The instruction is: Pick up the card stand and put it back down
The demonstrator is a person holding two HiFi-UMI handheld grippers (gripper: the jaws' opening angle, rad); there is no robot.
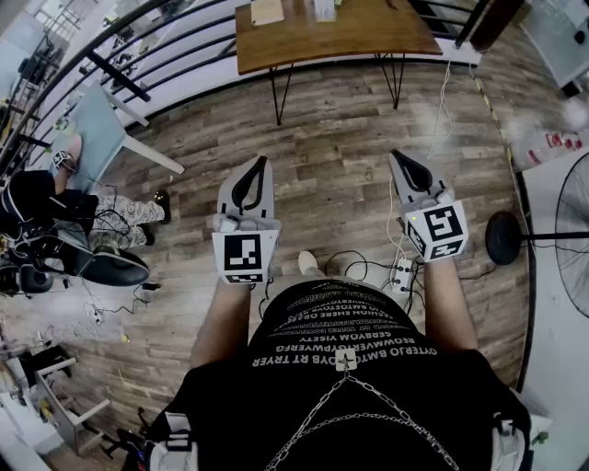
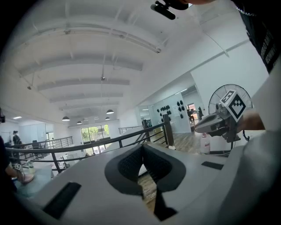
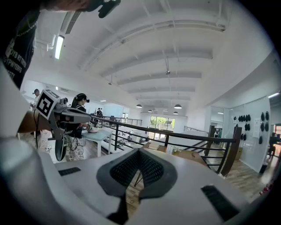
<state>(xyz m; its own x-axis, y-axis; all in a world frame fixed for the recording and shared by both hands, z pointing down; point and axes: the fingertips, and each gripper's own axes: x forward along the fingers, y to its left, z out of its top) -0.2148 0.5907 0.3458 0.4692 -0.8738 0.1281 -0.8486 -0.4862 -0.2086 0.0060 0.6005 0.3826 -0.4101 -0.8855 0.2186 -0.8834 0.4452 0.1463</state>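
Note:
I stand on a wood floor with both grippers held out in front of my chest, well short of the wooden table (image 1: 331,37). Small things lie on its far part: a tan one (image 1: 267,11) and a white one (image 1: 324,9). Which of them is the card stand I cannot tell. My left gripper (image 1: 250,175) is shut and holds nothing; in the left gripper view its black pads (image 2: 131,165) meet at the tips. My right gripper (image 1: 405,163) is also shut and empty, its pads (image 3: 151,169) touching. Each gripper shows in the other's view: the right gripper (image 2: 219,121) and the left gripper (image 3: 66,115).
A black railing (image 1: 138,55) runs behind the table towards the left. A person sits at far left (image 1: 55,221) beside a pale blue table (image 1: 97,129). A standing fan (image 1: 552,237) is at the right. A power strip (image 1: 402,273) with cables lies by my feet.

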